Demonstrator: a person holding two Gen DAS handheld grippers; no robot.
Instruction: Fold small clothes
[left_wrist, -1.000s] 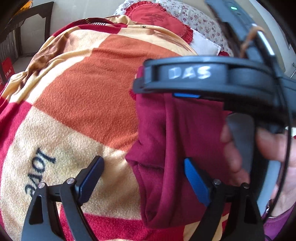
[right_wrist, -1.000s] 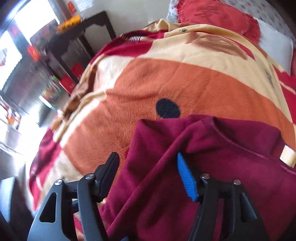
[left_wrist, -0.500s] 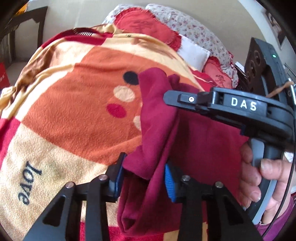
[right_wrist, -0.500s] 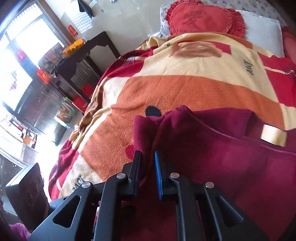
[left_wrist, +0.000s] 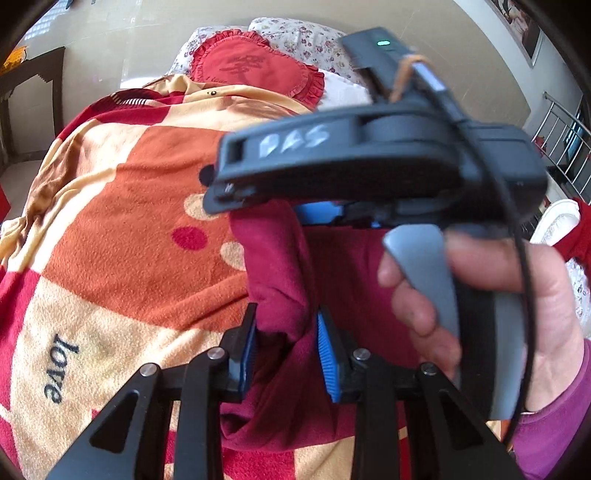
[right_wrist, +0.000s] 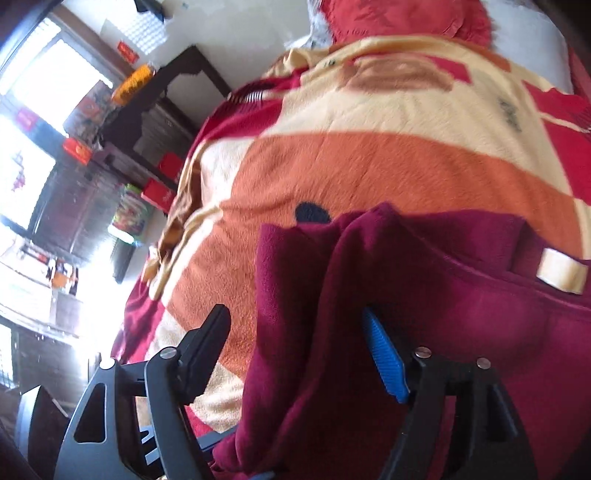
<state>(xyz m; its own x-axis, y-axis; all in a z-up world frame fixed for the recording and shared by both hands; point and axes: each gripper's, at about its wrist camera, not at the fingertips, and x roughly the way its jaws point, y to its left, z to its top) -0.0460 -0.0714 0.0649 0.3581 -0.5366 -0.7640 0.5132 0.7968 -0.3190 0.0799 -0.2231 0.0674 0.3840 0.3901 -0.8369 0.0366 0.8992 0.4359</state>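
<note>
A dark red fleece garment (left_wrist: 280, 266) lies on the bed, with a fold of it bunched up. My left gripper (left_wrist: 286, 321) has its blue pads pressed on that fold, and its jaws are closing. In the right wrist view the same garment (right_wrist: 424, 295) shows a cream neck label (right_wrist: 561, 273). My right gripper (right_wrist: 295, 321) stands wide, its jaws opening. The garment's edge sits between them, clear of the left finger (right_wrist: 210, 332). A person's hand (left_wrist: 498, 295) holds the right gripper's black housing (left_wrist: 369, 162) just above the left one.
An orange, cream and red patterned blanket (left_wrist: 110, 240) covers the bed. A red heart-shaped cushion (left_wrist: 251, 70) and floral pillows lie at its head. Dark wooden furniture (right_wrist: 159, 122) with boxes stands beside the bed under bright windows.
My left gripper went from wide open to clamped on the garment's fold and rose with it. My right gripper pinched shut on the garment's edge half a second ago and has opened again.
</note>
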